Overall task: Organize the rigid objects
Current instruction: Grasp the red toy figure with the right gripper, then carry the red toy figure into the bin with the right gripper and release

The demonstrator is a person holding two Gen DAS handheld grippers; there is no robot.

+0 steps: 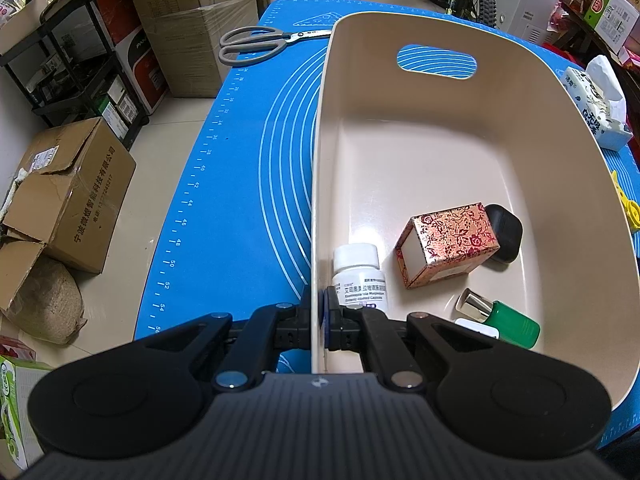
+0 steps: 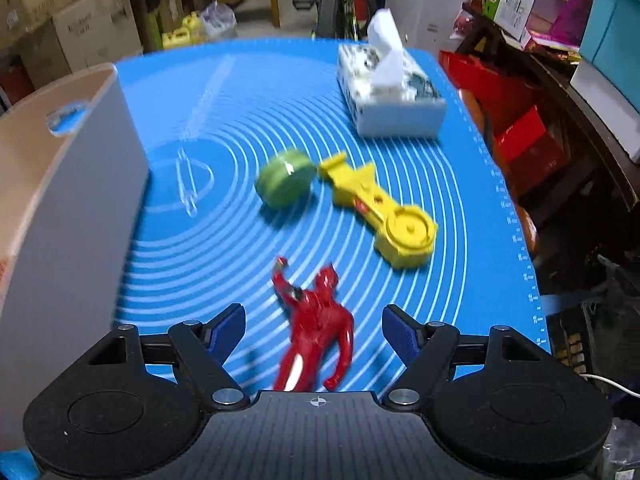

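My left gripper [image 1: 319,316] is shut on the near left wall of a beige bin [image 1: 400,80]. Inside the bin lie a white pill bottle [image 1: 358,272], a red-and-gold patterned box [image 1: 448,244], a black case [image 1: 505,232] and a green bottle with a silver cap [image 1: 500,322]. My right gripper [image 2: 314,332] is open above the blue mat [image 2: 240,128], with a red toy figure [image 2: 316,328] lying between its fingers. A green round container [image 2: 284,184] and a yellow toy launcher [image 2: 380,216] lie further ahead. The bin's outer wall [image 2: 72,200] stands at the left.
Grey-handled scissors [image 1: 264,42] lie on the mat beyond the bin. A tissue box [image 2: 388,88] stands at the far right of the mat. Cardboard boxes [image 1: 68,200] and a black shelf [image 1: 76,64] stand on the floor to the left. Red boxes [image 2: 520,136] sit right of the table.
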